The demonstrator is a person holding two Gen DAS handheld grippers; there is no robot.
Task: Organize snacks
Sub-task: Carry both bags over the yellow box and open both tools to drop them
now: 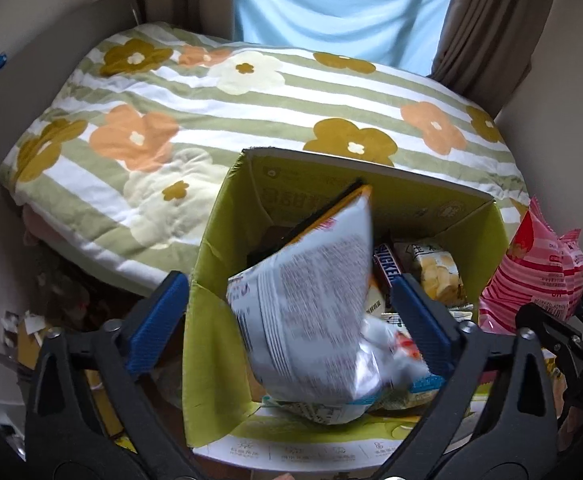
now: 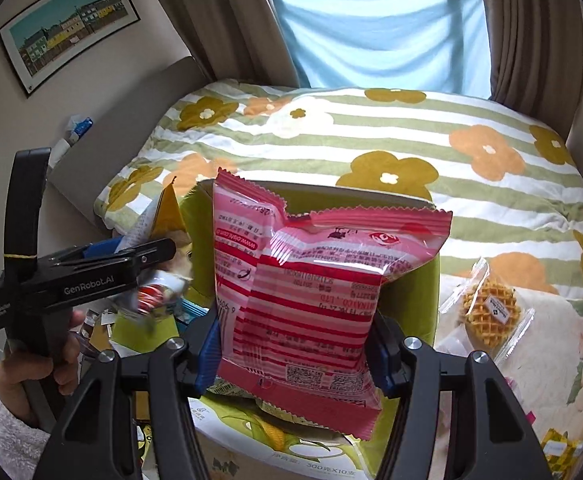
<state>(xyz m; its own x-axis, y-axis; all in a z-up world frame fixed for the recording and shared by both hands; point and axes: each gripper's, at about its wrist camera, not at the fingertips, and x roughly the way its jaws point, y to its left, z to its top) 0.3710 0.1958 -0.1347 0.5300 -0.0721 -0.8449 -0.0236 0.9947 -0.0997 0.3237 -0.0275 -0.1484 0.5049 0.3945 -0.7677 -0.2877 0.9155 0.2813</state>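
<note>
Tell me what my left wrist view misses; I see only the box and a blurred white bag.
Observer: The right hand-held gripper is shut on a pink striped snack bag, holding it upright in front of the green box.
Operator: Report what lies right of the box.
Observer: A wrapped waffle lies on the bedding, outside the box.
Operator: Describe my left hand-held gripper from outside.
Observer: The left hand-held gripper is seen side-on at the box's left edge; its fingers look spread, and the white bag below them is blurred.
</note>
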